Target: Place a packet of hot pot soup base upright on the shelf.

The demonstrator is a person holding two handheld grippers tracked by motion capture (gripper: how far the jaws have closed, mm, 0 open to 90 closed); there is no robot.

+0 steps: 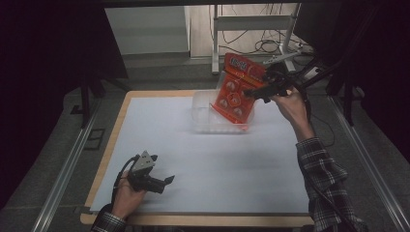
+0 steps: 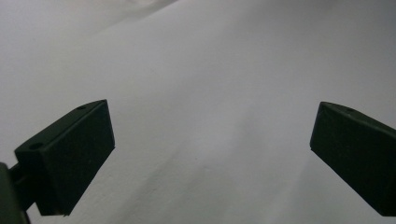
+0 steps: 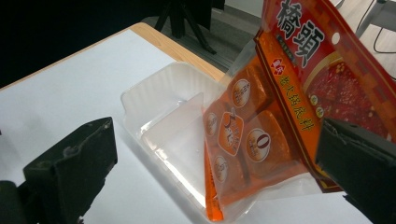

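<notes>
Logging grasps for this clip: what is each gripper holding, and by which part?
Right gripper: apparently the orange packet, by its side edge. Left gripper: nothing; open.

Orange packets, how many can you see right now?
1: the orange packet stands tilted in the clear tray at the table's far side, beside the right gripper. None seems hidden.

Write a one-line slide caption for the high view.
Right tongs lower a tilted red-orange packet into a clear plastic tray while the left tongs rest open near the white table's front.
</notes>
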